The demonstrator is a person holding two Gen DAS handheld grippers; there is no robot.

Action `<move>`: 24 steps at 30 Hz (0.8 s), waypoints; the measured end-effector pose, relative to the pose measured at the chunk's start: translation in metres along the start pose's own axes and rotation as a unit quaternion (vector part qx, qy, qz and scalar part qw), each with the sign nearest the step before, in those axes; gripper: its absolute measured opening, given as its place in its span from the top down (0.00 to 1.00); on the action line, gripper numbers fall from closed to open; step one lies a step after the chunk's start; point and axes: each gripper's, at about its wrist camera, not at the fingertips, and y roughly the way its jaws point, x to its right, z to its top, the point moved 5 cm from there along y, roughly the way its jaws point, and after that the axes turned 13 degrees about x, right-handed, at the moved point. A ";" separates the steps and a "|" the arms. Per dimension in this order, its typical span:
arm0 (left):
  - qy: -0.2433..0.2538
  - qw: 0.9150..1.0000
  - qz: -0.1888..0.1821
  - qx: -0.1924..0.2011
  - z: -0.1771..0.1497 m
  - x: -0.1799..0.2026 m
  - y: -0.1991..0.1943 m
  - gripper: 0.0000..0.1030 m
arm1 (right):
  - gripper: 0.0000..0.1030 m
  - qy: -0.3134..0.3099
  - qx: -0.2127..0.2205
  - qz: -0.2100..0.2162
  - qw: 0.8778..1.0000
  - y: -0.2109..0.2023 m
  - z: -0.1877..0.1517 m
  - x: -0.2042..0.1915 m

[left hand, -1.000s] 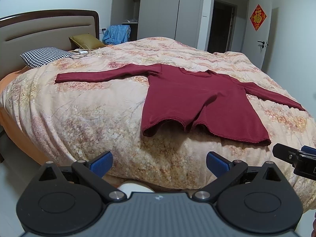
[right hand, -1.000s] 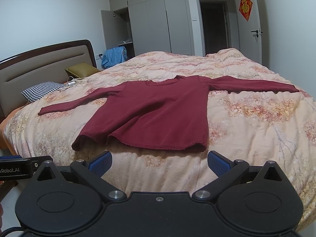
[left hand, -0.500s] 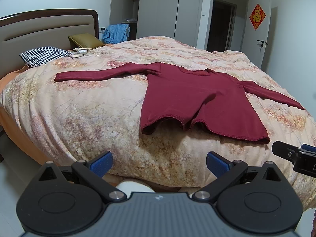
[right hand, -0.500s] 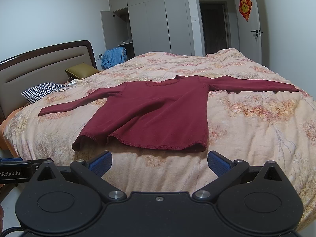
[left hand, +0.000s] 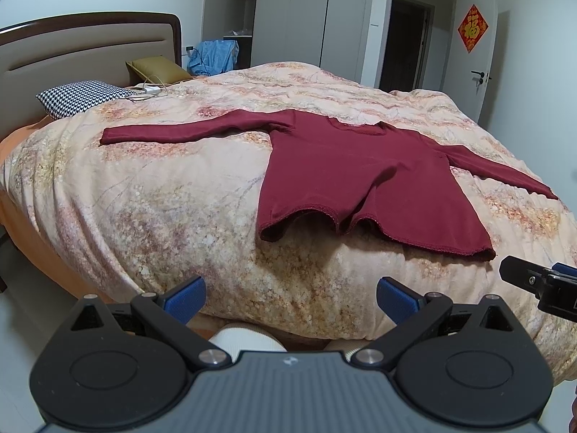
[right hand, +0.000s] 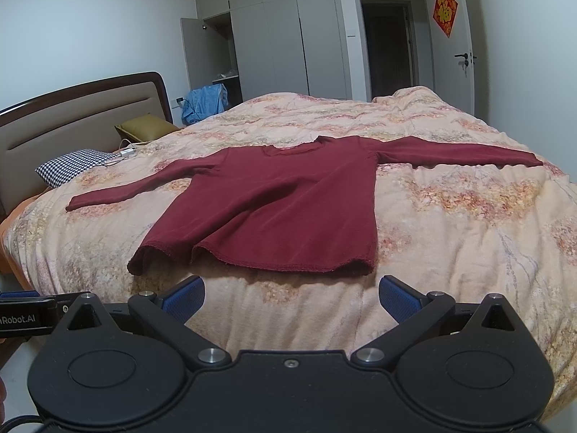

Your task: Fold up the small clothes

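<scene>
Left gripper: fingers spread, empty, short of the bed's near edge.
Right gripper: likewise spread and empty.
Maroon long-sleeved top: flat on the quilt, hem toward the near edge, collar away, sleeves stretched toward the side edges. Hem's right corner lies nearest the right gripper; rumpled left corner suits the left.
Headboard: far left.

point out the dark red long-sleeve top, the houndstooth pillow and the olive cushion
dark red long-sleeve top (right hand: 288, 209), right wrist view, chest
black-and-white houndstooth pillow (left hand: 77, 95), left wrist view, top face
olive cushion (left hand: 157, 66), left wrist view, middle
</scene>
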 end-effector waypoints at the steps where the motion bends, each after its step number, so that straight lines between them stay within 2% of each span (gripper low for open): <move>1: 0.000 1.000 0.000 0.000 0.000 0.000 0.000 0.00 | 0.00 0.000 0.000 -0.002 1.000 0.000 0.000 0.000; 24: 0.007 1.000 0.004 0.000 0.002 0.002 -0.003 0.00 | 0.00 0.002 0.001 -0.005 1.000 0.001 -0.001 0.001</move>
